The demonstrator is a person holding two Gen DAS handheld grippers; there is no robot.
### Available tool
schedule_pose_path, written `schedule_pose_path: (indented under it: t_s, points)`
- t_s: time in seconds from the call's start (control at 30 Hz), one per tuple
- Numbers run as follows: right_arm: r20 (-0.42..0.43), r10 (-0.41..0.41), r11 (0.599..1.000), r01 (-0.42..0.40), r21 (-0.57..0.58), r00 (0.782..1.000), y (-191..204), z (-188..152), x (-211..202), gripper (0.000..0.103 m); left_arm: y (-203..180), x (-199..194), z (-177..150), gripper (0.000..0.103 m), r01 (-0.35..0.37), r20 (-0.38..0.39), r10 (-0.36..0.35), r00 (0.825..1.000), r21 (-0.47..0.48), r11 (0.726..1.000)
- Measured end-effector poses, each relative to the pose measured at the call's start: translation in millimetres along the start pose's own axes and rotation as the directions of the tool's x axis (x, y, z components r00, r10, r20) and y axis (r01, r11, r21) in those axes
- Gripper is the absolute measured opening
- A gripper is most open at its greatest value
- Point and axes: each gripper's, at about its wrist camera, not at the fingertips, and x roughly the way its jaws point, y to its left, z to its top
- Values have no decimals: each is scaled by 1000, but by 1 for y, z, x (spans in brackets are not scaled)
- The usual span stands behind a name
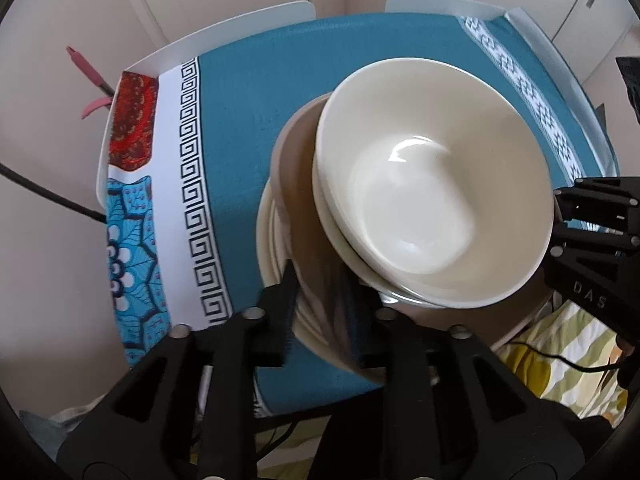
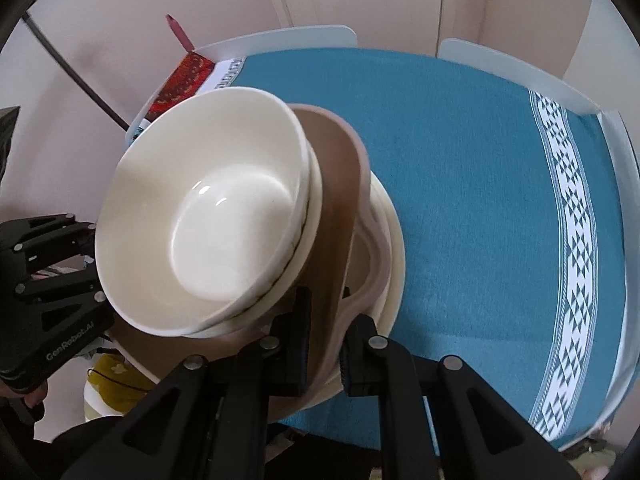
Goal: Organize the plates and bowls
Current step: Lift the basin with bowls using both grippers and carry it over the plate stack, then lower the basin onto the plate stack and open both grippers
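Note:
A stack of dishes is held tilted above the table. Nested cream bowls sit on top, on a tan plate with cream plates under it. My left gripper is shut on the rim of the plate stack at one side. My right gripper is shut on the rim at the opposite side. Each gripper shows at the edge of the other's view.
The table wears a teal cloth with white patterned bands and a white rim. A red patterned patch lies at the left corner. A pink tool stands beyond it. Cream cabinet doors are behind.

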Motion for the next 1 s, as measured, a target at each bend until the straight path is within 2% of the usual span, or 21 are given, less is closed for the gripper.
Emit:
schedule_pose_path:
  t_s: [0.07,0.17,0.47,0.67,0.77,0.83,0.9,0.97,1.0]
  points:
    - [-21,-2,1000,3,27,1000,-1,3,-2,11,2,-3,1,41,-27,-14,27,1000,10,1000]
    - [-34,-13,999,14,32,999,0,6,-6,11,6,-9,-1,47,-1,-16,1,1000,6,1000]
    - [-52,-24,997,28,72,998,0,1,-31,11,5,-25,-16,47,35,-25,-35,999,2,999]
    - [2,-23,996,23,82,1000,4,-10,-68,11,2,-61,-27,47,50,33,-49,998,-33,998]
    - [45,-11,998,8,68,999,8,-18,-86,11,-4,-90,-37,47,62,103,-55,993,-71,996]
    - [95,-10,998,4,63,995,9,-25,-104,11,-8,-113,-42,47,78,173,-59,983,-101,992]
    - [169,-15,998,3,68,985,10,-34,-129,11,-13,-142,-49,47,83,267,-49,962,-118,990]
    - [249,-33,997,16,72,968,11,-41,-154,11,-20,-170,-55,47,74,361,-24,932,-124,990]
    - [294,-50,997,30,71,954,12,-46,-170,11,-24,-187,-60,49,73,414,-14,910,-127,989]
